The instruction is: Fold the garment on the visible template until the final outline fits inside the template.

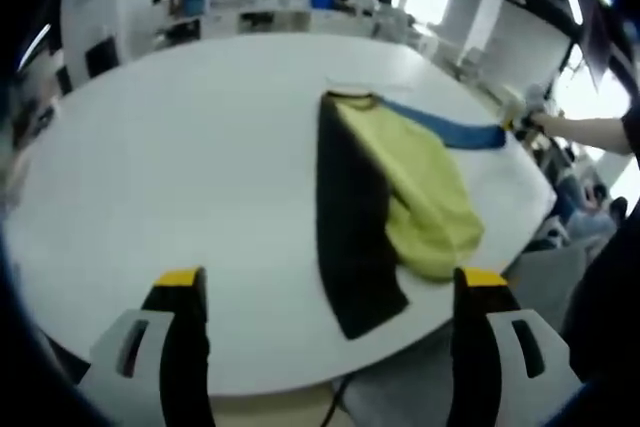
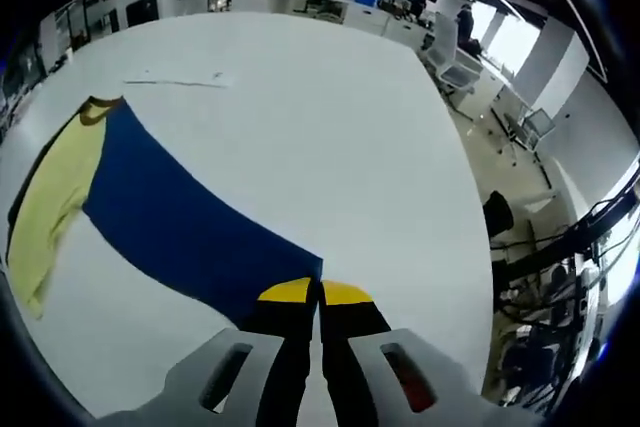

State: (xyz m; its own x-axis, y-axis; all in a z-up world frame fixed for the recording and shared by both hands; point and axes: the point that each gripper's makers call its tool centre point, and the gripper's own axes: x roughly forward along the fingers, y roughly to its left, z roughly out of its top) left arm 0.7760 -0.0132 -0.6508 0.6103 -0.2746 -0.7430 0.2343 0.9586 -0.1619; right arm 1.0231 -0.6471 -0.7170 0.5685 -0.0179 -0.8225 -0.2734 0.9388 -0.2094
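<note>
Legible text, labels, brands, numbers, signs: none. The garment (image 2: 170,222), the white table (image 1: 200,147), and the yellow-tipped jaws in both gripper views bear no readable marking. Items in the background office are too blurred and small to read.

Garment (image 1: 400,187) yellow, black and blue, partly folded on white table; blue panel (image 2: 190,232) stretched flat.

Left gripper (image 1: 325,292), right gripper (image 2: 318,295) — black jaws, yellow tips, grey bodies
</note>
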